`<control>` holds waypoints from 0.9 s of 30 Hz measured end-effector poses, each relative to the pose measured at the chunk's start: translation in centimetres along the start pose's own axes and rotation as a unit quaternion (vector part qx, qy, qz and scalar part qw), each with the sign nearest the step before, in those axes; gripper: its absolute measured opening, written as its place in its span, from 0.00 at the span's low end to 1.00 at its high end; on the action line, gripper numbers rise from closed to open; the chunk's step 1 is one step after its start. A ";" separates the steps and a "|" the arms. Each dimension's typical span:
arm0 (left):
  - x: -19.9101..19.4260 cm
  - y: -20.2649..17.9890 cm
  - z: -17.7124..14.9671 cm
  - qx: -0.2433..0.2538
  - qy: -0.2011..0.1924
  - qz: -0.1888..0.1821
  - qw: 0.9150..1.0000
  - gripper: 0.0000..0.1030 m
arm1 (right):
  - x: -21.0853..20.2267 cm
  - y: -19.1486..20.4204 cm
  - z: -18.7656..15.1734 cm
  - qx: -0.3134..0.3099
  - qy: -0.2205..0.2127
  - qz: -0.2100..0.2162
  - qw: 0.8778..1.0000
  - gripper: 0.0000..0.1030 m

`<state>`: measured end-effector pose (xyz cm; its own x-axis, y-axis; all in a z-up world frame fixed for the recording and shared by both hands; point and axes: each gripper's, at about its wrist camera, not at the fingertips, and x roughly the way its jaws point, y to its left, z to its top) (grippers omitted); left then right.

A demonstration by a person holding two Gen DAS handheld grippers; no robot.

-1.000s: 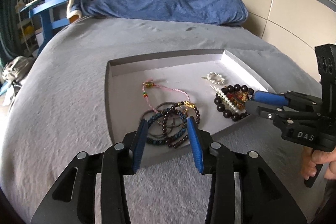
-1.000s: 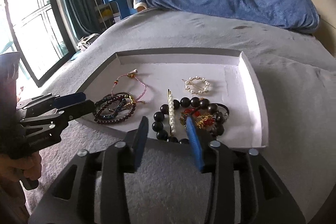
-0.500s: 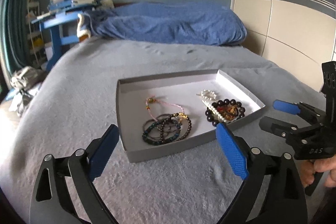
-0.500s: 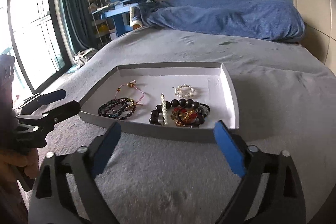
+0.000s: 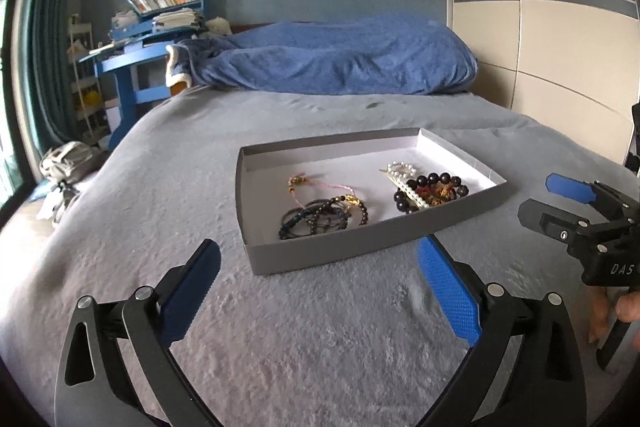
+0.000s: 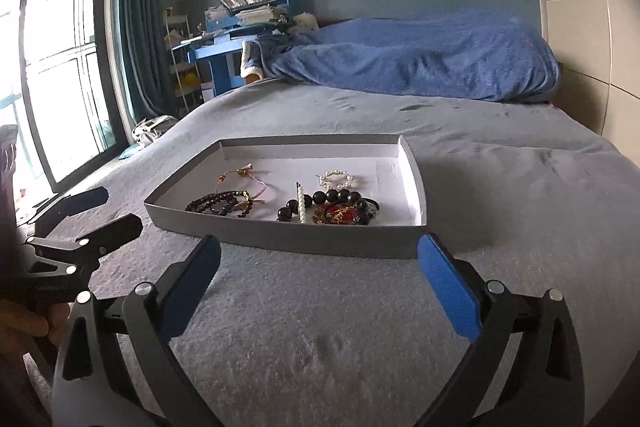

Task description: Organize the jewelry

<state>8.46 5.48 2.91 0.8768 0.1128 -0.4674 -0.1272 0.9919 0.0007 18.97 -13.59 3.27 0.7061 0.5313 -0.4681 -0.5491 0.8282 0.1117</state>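
A bed [image 5: 160, 187] covered in a grey plush blanket fills most of both views, with a rumpled blue duvet [image 5: 340, 59] heaped along its far end. Beyond the bed's far left corner stands a blue desk [image 5: 132, 67] stacked with books and papers.

On the blanket, toward the near middle of the bed, sits a shallow grey tray [image 5: 360, 247] with a white inside. All the jewelry lies in its near half. On the left is a pile of dark beaded bracelets [image 5: 320, 217], and just beyond them a thin pink cord bracelet [image 5: 310, 183]. On the right is a bracelet of large black beads [image 5: 430, 189] around a red and gold piece, with a pearl hair clip [image 5: 412, 193] lying across it. Just behind these lies a small pearl ring-shaped bracelet [image 6: 336, 179].

The left gripper [image 5: 320, 287] hovers over the blanket on the near side of the tray, its jaws having just been opening and now spread wide with nothing between them. The right gripper [image 6: 320, 283] hangs likewise near the tray's near edge, its jaws also just opened wide and empty. Neither touches the tray.
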 end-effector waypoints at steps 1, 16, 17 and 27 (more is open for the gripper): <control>-0.2 0.0 -0.2 -0.001 -0.002 -0.001 1.000 0.95 | 0.0 -0.1 -0.2 0.003 0.002 0.000 1.000 0.95; -1.1 -0.7 -0.5 0.015 -0.021 -0.005 1.000 0.95 | -0.3 0.5 -0.6 -0.010 0.002 -0.004 1.000 0.95; -1.1 -0.7 -0.5 0.012 -0.020 -0.005 1.000 0.95 | -0.3 0.5 -0.6 -0.011 0.002 -0.004 1.000 0.95; -0.9 -0.7 -0.6 0.009 -0.014 -0.004 1.000 0.95 | -0.3 0.5 -0.7 -0.012 0.005 -0.004 1.000 0.95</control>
<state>7.52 4.67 2.76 0.8904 0.1065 -0.4426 -0.1123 0.9936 0.0130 18.17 -13.40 2.84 0.7057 0.5236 -0.4774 -0.5549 0.8273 0.0871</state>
